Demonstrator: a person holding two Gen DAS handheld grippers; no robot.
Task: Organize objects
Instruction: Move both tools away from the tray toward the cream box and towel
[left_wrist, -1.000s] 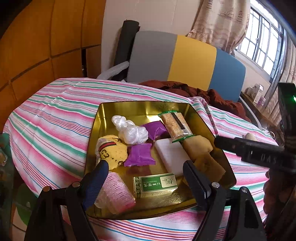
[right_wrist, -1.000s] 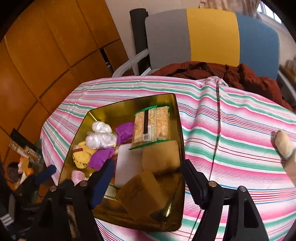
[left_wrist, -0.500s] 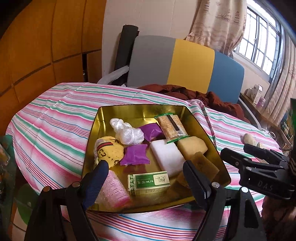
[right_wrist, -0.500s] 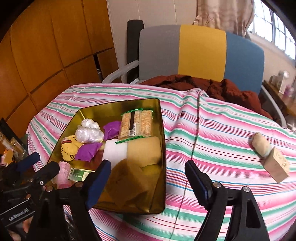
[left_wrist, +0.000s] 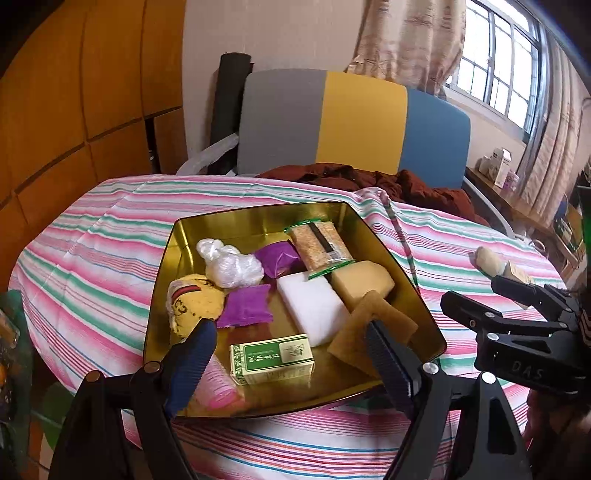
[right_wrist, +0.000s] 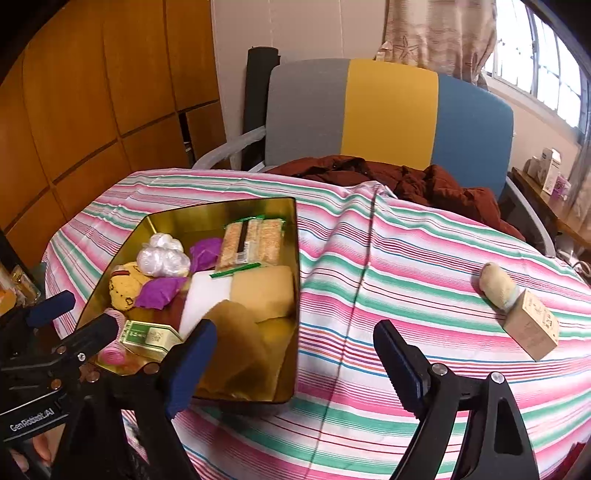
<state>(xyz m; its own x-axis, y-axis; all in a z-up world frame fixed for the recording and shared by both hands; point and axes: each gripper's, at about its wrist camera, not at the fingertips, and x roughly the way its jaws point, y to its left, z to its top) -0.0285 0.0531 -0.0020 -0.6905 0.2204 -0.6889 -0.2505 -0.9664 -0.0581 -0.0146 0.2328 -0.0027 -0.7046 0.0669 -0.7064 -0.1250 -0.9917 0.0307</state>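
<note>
Striped tablecloth (right_wrist: 424, 266) covers the table, tri-colour chair (right_wrist: 388, 114) at the far side with a brown garment (right_wrist: 406, 181) on it. Gold tray (left_wrist: 236, 229) sits left of centre, packed: green box (left_wrist: 273, 358) and pink roller (left_wrist: 218, 387) at the near edge, white block (left_wrist: 314, 306) mid, tan sponges (left_wrist: 364, 280) on the right side, cracker pack (left_wrist: 319, 245) far right, two purple packets (left_wrist: 245, 306), clear bag wad (left_wrist: 232, 266), yellow pouch (left_wrist: 195, 306) on the left. Outside the tray, well to the right: wooden block (right_wrist: 532, 325) touching a beige bundle (right_wrist: 498, 282). Your left gripper (left_wrist: 291, 354) hovers over the tray's near edge, jaws apart, nothing clamped. Your right gripper (right_wrist: 295, 354) is opening, nothing between the jaws, over bare cloth just right of the tray.
</note>
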